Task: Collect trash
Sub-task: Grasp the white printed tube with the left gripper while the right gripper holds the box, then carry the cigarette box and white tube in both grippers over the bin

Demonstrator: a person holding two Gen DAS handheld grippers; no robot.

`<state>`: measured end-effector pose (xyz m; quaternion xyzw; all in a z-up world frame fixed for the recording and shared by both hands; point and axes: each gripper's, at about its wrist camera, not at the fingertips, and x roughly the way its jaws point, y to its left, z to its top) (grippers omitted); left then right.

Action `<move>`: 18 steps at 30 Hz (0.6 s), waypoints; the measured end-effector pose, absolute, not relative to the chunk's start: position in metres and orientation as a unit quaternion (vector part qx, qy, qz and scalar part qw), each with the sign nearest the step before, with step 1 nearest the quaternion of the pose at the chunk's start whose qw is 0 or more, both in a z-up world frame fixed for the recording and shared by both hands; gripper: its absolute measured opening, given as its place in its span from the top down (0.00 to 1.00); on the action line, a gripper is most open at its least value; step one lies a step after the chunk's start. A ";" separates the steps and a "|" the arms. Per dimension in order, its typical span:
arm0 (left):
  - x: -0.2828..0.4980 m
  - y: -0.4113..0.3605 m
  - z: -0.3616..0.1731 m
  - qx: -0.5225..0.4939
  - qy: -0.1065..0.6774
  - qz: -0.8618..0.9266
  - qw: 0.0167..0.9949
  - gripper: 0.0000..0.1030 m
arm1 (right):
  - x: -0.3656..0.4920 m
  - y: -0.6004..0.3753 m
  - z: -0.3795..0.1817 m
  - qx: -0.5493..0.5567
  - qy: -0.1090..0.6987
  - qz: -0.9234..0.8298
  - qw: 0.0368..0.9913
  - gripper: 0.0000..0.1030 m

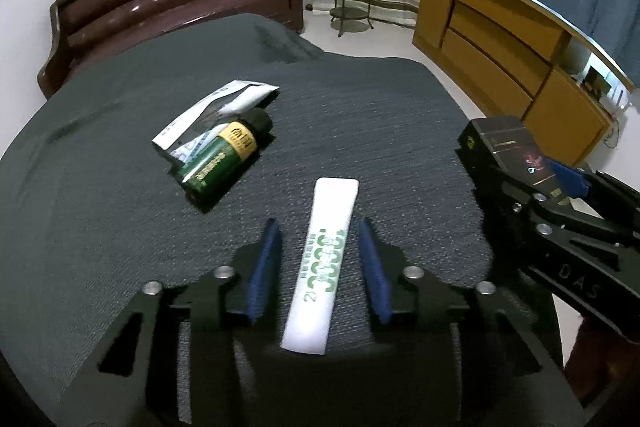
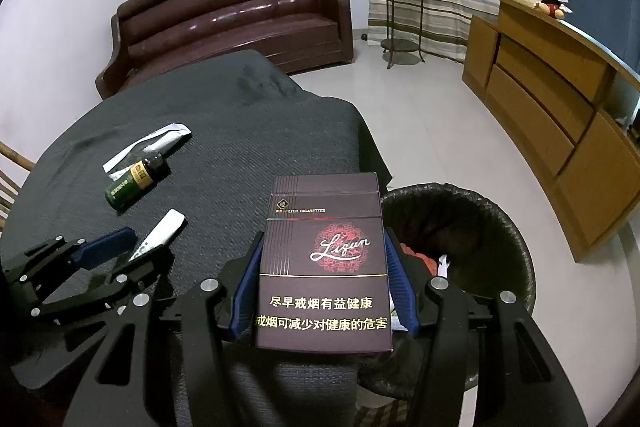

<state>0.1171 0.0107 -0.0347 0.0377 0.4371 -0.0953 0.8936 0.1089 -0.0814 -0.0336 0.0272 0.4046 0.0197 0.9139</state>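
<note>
- The right gripper (image 2: 324, 263) has its blue fingers (image 2: 246, 291) clamped on the two long sides of a dark cigarette pack (image 2: 324, 267), held upright with its printed face toward the right wrist camera.
- The pack sits over the desk's (image 2: 240, 131) right edge, just left of a black mesh bin (image 2: 480, 227) standing on the floor; some red and white trash lies inside the bin.
- From the left wrist view the same pack (image 1: 504, 143) shows at far right, in the right gripper (image 1: 560, 195).
- The left gripper (image 1: 320, 259) is low over the desk (image 1: 380, 115), its fingers (image 1: 264, 267) apart, one on each side of a white sachet (image 1: 324, 263) with green print that lies flat; neither finger clearly touches it.
- Further out on the desk lies a small green bottle (image 1: 224, 155) with a yellow label and black cap, on its side.
- The bottle rests partly on a torn white wrapper (image 1: 212, 111).
- In the right wrist view, the left gripper (image 2: 136, 247) is at lower left, over the sachet (image 2: 160, 231), with the bottle (image 2: 136, 183) and wrapper (image 2: 148, 145) beyond.
</note>
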 end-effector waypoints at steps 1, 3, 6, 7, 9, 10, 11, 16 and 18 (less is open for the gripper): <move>0.116 0.009 -0.035 0.039 0.435 -0.101 0.894 0.76 | 0.109 -0.082 -0.034 0.027 0.405 0.020 0.914 0.46; 0.114 0.006 -0.035 0.045 0.431 -0.107 0.895 0.81 | 0.109 -0.081 -0.034 0.027 0.405 0.020 0.914 0.46; 0.113 0.002 -0.034 0.056 0.426 -0.105 0.897 0.82 | 0.109 -0.081 -0.033 0.027 0.405 0.020 0.914 0.46; 0.113 0.002 -0.035 0.054 0.426 -0.106 0.897 0.82 | 0.109 -0.081 -0.033 0.027 0.405 0.020 0.914 0.46; 0.113 0.002 -0.034 0.052 0.425 -0.107 0.897 0.83 | 0.110 -0.081 -0.033 0.027 0.405 0.020 0.914 0.46; 0.113 0.003 -0.035 0.052 0.424 -0.107 0.898 0.83 | 0.109 -0.081 -0.033 0.027 0.405 0.020 0.914 0.46; 0.113 0.003 -0.035 0.052 0.423 -0.106 0.898 0.83 | 0.109 -0.081 -0.033 0.027 0.405 0.020 0.914 0.46; 0.109 0.004 -0.032 0.045 0.412 -0.106 0.904 0.84 | 0.110 -0.080 -0.033 0.028 0.405 0.019 0.914 0.46; 0.108 0.006 -0.031 0.042 0.408 -0.106 0.906 0.84 | 0.110 -0.080 -0.033 0.027 0.404 0.019 0.914 0.46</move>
